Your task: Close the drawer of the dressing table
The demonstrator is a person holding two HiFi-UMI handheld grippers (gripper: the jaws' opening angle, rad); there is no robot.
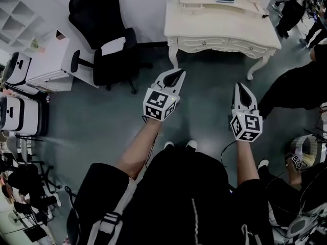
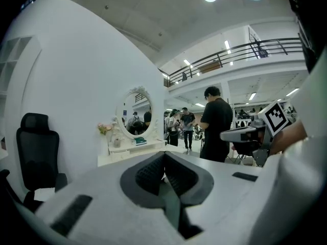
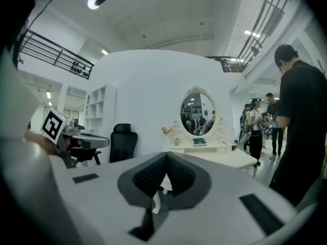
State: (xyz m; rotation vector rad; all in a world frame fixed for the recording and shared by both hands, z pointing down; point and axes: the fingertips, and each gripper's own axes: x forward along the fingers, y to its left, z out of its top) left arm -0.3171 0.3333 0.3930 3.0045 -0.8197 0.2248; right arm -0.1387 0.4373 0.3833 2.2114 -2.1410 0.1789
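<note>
The cream dressing table (image 1: pixel 219 32) stands well ahead of the left gripper (image 1: pixel 178 75) and right gripper (image 1: pixel 241 88), its drawer fronts (image 1: pixel 199 44) flush (knobs showing). Both hover with jaws clenched on nothing. Only the gripper views show the table's oval mirror (image 3: pixel 198 114).

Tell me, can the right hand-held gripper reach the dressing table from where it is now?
Probably not yet. The right hand-held gripper hangs well short of the dressing table, with bare floor between them. Nothing blocks the way, so a step forward should bring it within reach.
</note>
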